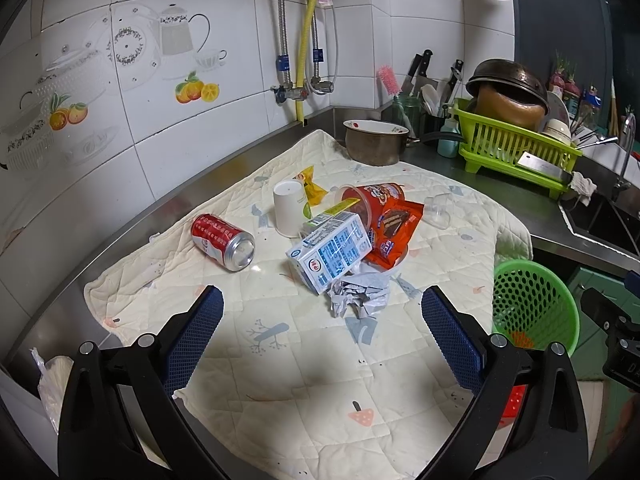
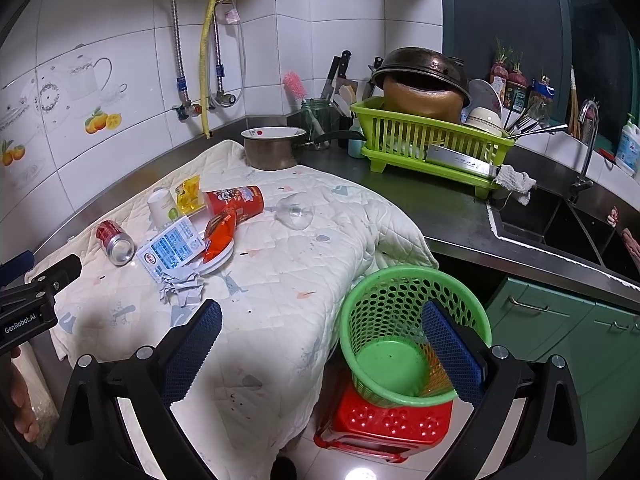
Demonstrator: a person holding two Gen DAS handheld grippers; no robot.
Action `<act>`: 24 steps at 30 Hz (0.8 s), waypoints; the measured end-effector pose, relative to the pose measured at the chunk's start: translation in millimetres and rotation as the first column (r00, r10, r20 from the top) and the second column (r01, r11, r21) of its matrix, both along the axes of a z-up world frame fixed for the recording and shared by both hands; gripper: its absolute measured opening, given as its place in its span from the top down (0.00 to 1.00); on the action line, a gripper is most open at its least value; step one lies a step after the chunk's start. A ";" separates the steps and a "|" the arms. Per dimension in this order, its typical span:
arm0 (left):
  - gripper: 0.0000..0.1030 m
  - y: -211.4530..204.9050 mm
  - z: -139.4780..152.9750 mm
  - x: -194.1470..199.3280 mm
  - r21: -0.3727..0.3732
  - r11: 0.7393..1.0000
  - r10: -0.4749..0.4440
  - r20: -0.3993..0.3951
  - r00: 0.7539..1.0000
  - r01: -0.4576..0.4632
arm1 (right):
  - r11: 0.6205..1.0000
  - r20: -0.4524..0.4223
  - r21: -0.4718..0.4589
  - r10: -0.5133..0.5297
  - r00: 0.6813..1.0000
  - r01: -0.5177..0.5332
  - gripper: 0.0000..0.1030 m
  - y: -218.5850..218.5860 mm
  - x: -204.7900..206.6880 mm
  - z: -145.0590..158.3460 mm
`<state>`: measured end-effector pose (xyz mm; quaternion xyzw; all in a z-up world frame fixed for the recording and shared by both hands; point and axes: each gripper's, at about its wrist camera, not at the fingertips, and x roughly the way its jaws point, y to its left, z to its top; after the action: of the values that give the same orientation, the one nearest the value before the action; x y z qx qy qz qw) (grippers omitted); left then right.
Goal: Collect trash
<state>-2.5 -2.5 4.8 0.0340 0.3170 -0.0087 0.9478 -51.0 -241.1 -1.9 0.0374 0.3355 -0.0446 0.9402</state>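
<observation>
Trash lies on a quilted cloth (image 1: 304, 360): a red soda can (image 1: 223, 241) on its side, a milk carton (image 1: 330, 250), crumpled paper (image 1: 358, 294), an orange snack wrapper (image 1: 394, 226), a red cup (image 1: 370, 198), a white cup (image 1: 289, 207), a yellow wrapper (image 1: 311, 186) and a clear plastic cup (image 1: 439, 210). My left gripper (image 1: 322, 312) hangs open in front of the carton and paper, holding nothing. My right gripper (image 2: 322, 326) is open and empty above the cloth's edge. An empty green mesh basket (image 2: 416, 332) stands on a red stool (image 2: 386, 426).
A metal pot (image 1: 376, 142) sits at the cloth's far corner. A green dish rack (image 2: 430, 140) holds a wok, bowls and a cleaver. A knife block and brush jar stand behind it. The sink (image 2: 560, 228) lies to the right, with green cabinets (image 2: 560, 328) below.
</observation>
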 end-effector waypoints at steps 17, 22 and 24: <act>0.05 1.5 3.1 1.5 -0.003 1.000 0.003 0.003 1.000 -0.003 | 1.000 0.000 -0.002 0.001 1.000 -0.001 0.06 2.2 0.1 1.3; 0.05 1.9 4.1 1.9 -0.001 1.000 0.001 0.008 1.000 -0.001 | 1.000 0.001 -0.001 0.002 1.000 -0.002 0.06 4.2 1.0 1.7; 0.05 2.1 3.7 2.2 -0.001 1.000 0.001 0.009 1.000 -0.001 | 1.000 0.001 -0.002 0.002 1.000 -0.002 0.06 3.7 0.5 1.5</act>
<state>-0.3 -0.4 8.5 0.0334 0.3130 -0.0081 0.9491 -50.4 -237.4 -0.3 0.0361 0.3349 -0.0441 0.9405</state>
